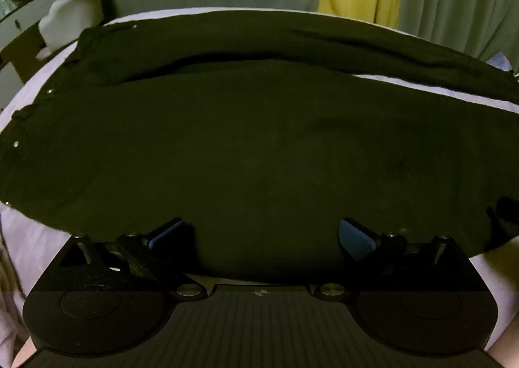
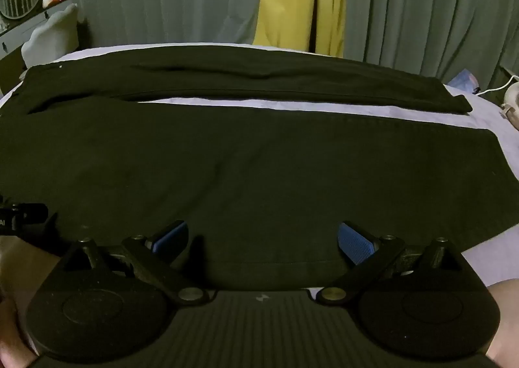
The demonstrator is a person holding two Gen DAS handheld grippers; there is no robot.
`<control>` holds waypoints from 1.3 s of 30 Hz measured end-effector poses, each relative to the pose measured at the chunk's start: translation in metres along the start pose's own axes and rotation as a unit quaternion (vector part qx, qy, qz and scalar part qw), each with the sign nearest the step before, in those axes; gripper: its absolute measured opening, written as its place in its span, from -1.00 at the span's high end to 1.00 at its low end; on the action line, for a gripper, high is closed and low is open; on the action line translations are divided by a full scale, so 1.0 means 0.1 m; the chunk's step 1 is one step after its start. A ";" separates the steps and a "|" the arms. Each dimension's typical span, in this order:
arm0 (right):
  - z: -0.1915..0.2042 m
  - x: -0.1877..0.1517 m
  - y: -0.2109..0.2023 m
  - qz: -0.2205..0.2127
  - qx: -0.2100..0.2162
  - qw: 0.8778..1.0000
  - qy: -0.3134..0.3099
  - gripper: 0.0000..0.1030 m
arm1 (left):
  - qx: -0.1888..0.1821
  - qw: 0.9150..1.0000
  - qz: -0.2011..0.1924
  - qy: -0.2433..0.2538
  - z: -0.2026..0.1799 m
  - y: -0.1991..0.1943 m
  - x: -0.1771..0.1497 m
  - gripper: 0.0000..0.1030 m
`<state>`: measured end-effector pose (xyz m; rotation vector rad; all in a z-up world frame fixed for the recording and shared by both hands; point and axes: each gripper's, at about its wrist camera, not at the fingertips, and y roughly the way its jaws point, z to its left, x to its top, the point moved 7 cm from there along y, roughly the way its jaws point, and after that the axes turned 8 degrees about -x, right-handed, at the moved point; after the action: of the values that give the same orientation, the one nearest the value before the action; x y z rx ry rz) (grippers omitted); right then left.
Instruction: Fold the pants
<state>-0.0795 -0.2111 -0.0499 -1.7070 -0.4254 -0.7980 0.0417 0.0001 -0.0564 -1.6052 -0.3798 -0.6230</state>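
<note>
Blue-padded fingers of the left gripper (image 1: 261, 235) and right gripper (image 2: 262, 238) spread wide, gripping nothing, poised over the near edge of black pants (image 2: 227, 173) lying flat across a lilac-sheeted bed (image 2: 486, 121).

The black matt cloth pants (image 2: 227, 173) are lying on a smooth lilac bed sheet (image 2: 486, 128). Beyond the pants, ribbed blue pads (image 2: 356, 243) are showing on matt black plastic tongs (image 2: 262, 239).
</note>
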 end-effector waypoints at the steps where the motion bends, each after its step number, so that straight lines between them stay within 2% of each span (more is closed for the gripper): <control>1: 0.00 0.00 0.00 -0.001 0.003 1.000 0.001 -0.92 | 0.001 1.000 0.000 0.002 -0.02 -0.01 0.00 -1.00; 39: -0.03 0.00 0.00 0.002 0.004 1.000 0.004 -0.92 | 0.001 1.000 0.004 0.001 -0.01 0.02 0.00 -1.00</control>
<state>-0.0806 -0.2138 -0.0499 -1.6956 -0.4204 -0.7992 0.0422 -0.0008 -0.0578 -1.6044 -0.3713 -0.6176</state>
